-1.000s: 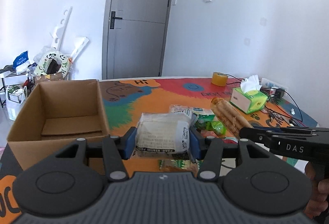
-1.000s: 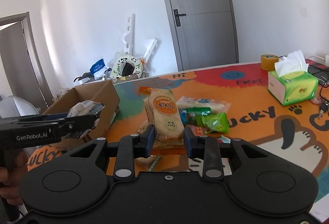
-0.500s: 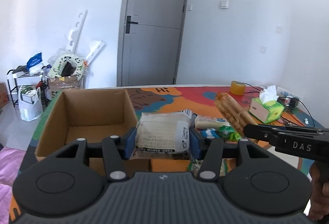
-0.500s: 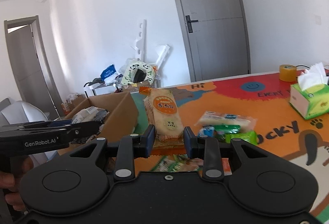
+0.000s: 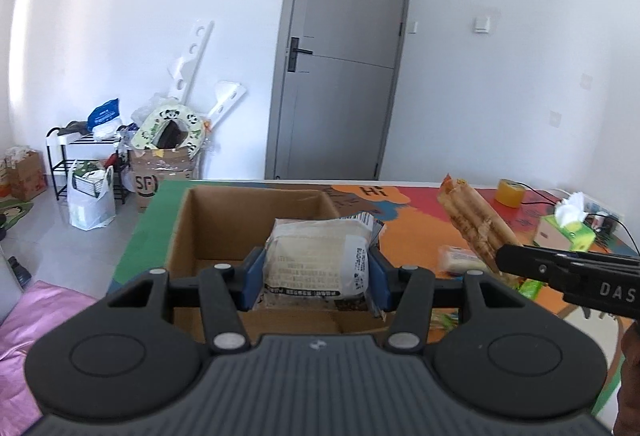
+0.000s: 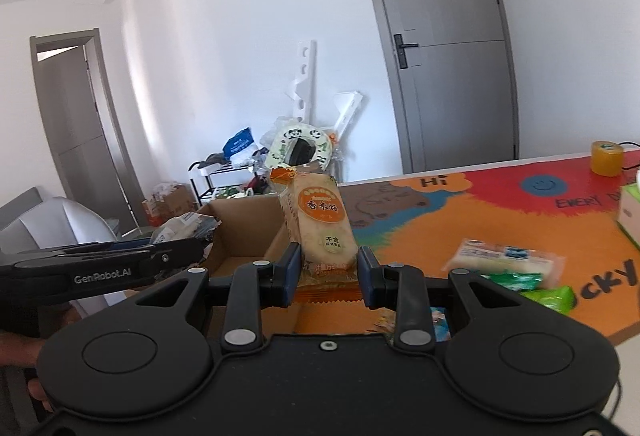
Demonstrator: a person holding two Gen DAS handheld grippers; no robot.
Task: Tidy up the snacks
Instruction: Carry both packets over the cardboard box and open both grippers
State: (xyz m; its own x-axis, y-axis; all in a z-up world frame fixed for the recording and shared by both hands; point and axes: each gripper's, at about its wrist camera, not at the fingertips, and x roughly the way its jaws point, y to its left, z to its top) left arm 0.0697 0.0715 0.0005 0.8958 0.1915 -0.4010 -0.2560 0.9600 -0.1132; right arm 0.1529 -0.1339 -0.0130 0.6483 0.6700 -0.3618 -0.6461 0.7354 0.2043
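While left claw point(image 5: 316, 278) grips white crinkly snack pack point(image 5: 318, 260) over empty brown cardboard box point(image 5: 218, 224) w/ right claw point(image 6: 327, 276) pinching orange rice-cracker pack point(image 6: 320, 228) nearby, nothing's boxed yet; more snacks lie right on surface point(image 6: 460, 220).

Both packets — white packet point(image 5: 316, 260), orange packet point(image 6: 322, 232) — now nearer the cardboard box point(image 5: 192, 220).

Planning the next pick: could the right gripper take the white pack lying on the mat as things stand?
Probably not yet. The right gripper is shut on the orange rice cracker pack, so its jaws are full. The white snack pack itself lies uncovered on the mat.
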